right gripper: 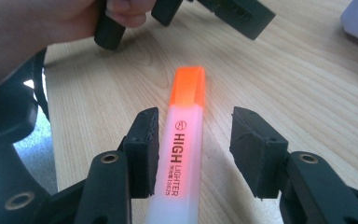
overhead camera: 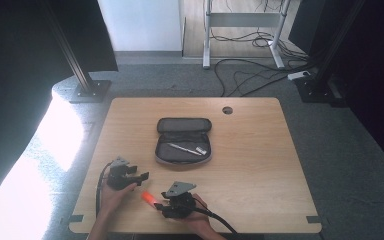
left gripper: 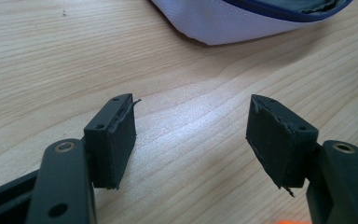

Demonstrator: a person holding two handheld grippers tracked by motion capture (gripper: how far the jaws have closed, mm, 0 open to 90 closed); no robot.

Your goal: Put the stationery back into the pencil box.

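An orange highlighter (right gripper: pixel 182 154) with a translucent barrel lies on the wooden table between the jaws of my right gripper (right gripper: pixel 193 137). It rests against the left pad, with a gap to the right pad, so the jaws are open. In the high view the highlighter (overhead camera: pixel 148 198) sticks out to the left of the right gripper (overhead camera: pixel 160 202) near the front edge. My left gripper (overhead camera: pixel 139 176) sits just behind and to the left. In its own view the left gripper (left gripper: pixel 191 128) is open over bare wood. An open grey pencil case (overhead camera: pixel 183 140) holding a pen (overhead camera: pixel 185 149) lies mid-table.
The pencil case's pale edge (left gripper: pixel 242 21) shows ahead of the left jaws. A hand (right gripper: pixel 32 32) holds the left gripper (right gripper: pixel 242 14) beyond the highlighter's tip. The table (overhead camera: pixel 260 165) has a cable hole (overhead camera: pixel 227 110) at the back; cables and stands are on the floor behind.
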